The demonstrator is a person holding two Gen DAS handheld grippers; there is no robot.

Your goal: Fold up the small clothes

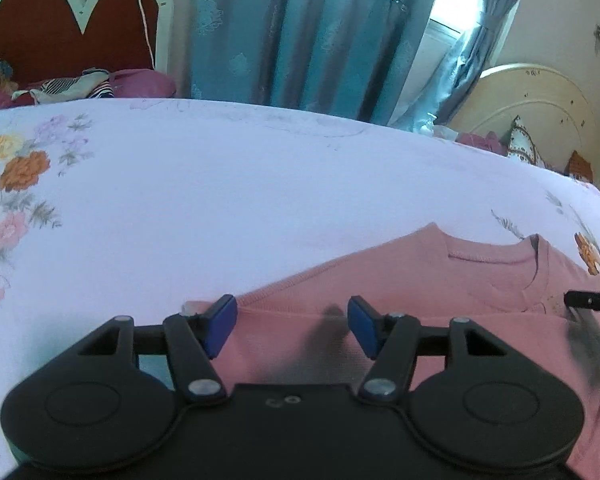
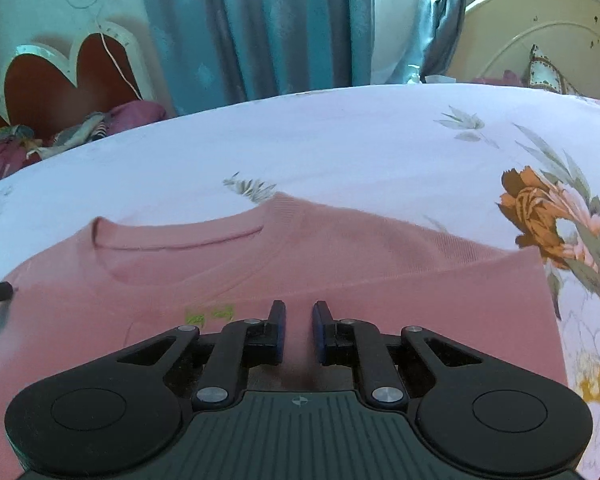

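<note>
A small pink sweater [image 1: 440,280] lies flat on the floral bedsheet [image 1: 220,200], collar toward the far side. It also shows in the right wrist view [image 2: 340,256], with a small green print below the collar. My left gripper [image 1: 292,320] is open and empty, low over the sweater's left shoulder edge. My right gripper [image 2: 299,330] hovers over the sweater's chest, its jaws narrowly apart with nothing between them. The tip of the other gripper shows at each view's edge.
The white floral sheet [image 2: 380,140] covers the bed around the sweater. A red heart-shaped headboard [image 1: 72,28] with piled clothes [image 1: 72,88] stands far left. Teal curtains [image 1: 300,32] hang behind. A cream headboard [image 1: 540,112] with a cushion stands far right.
</note>
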